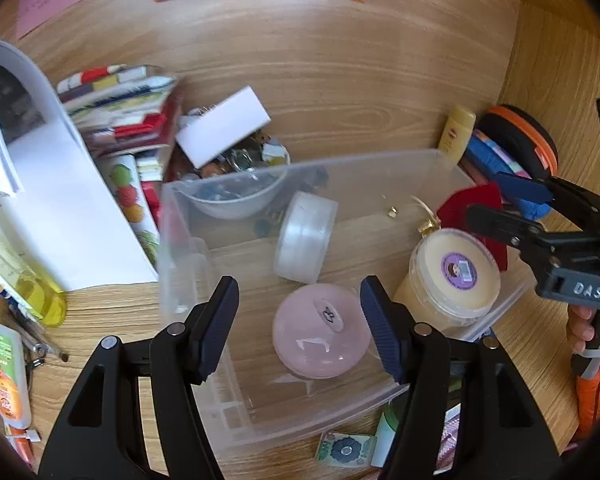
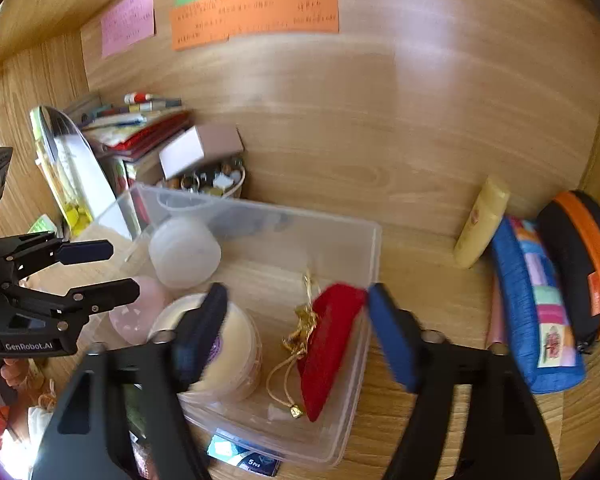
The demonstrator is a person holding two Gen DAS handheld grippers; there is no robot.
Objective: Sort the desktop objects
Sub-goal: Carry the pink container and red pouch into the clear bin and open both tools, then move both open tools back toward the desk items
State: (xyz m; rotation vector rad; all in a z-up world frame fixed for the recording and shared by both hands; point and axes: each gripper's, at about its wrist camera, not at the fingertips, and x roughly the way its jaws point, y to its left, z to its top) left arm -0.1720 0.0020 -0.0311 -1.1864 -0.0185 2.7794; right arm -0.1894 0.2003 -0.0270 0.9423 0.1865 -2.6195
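Hovering over a clear plastic bin [image 1: 380, 168] on a wooden desk [image 1: 340, 80], both grippers pointing down into it. Left gripper [image 1: 300, 316] fingers apart, nothing clamped, pink round jar [image 1: 320, 336] sitting right between the tips but not touched by either pad. Just past those fingertips, a frosted white round tub [image 1: 306, 236] tipped on its side, and off to the right finger's side a cream-coloured tub [image 1: 456, 276] with a purple sticker on the lid. All three inside the bin.

Right gripper [image 2: 296, 320] also spread wide, no earlier shot to compare, so just open with nothing pinched. Red velvet pouch [image 2: 328, 344] with a gold drawstring [image 2: 296, 340] lying in the bin between its two fingers, closer to the right one, leaning on the bin wall, pads clear of it as far as can be told. Cream tub partly hidden behind its left finger.

Beyond the bin, on the far side from the fingers: a small white bowl [image 1: 240, 200] stuffed with little trinkets, a white box [image 1: 224, 128] perched on top of it. Further left, a messy pile of booklets [image 1: 124, 120] and a curled white sheet [image 1: 60, 184]. Out past the right finger of the right gripper, outside the bin: a yellow bottle [image 2: 484, 224], a blue patchwork pencil case [image 2: 536, 304] and a black-and-orange zip case [image 2: 580, 264] leaning together. Coloured paper notes [image 2: 256, 12] stuck on the wooden back wall.
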